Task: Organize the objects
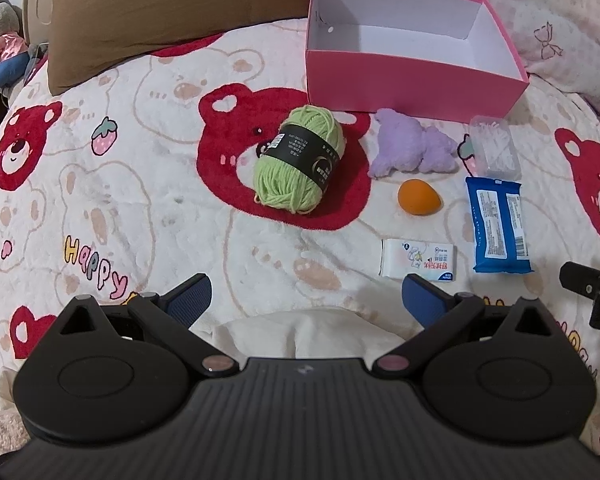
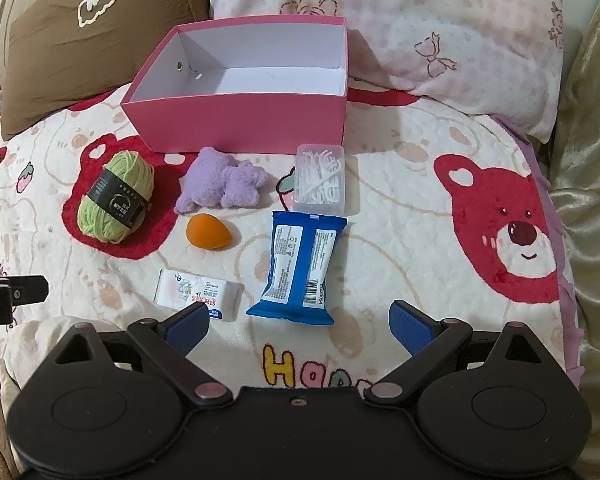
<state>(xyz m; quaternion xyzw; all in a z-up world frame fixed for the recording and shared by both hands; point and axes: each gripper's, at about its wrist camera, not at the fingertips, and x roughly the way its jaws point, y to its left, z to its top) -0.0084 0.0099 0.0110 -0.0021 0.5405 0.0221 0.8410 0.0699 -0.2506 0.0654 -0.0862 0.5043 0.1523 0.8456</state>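
An empty pink box (image 1: 412, 80) (image 2: 244, 120) stands at the back of the bed. In front of it lie a green yarn ball (image 1: 296, 160) (image 2: 116, 196), a purple plush piece (image 1: 412, 148) (image 2: 220, 184), an orange egg-shaped sponge (image 1: 418, 197) (image 2: 208, 231), a clear case of floss picks (image 1: 494, 146) (image 2: 320, 178), a blue wipes pack (image 1: 500, 226) (image 2: 300, 268) and a white tissue pack (image 1: 418, 260) (image 2: 198, 294). My left gripper (image 1: 306, 300) is open near the tissue pack. My right gripper (image 2: 298, 322) is open just short of the wipes pack. Both hold nothing.
A bear-print blanket (image 1: 140, 208) (image 2: 440, 208) covers the bed. A brown pillow (image 1: 148, 16) (image 2: 80, 32) and a pink patterned pillow (image 2: 440, 20) lie behind the box. A grey plush toy (image 1: 0, 40) sits far left. Gold fabric (image 2: 588, 200) borders the right.
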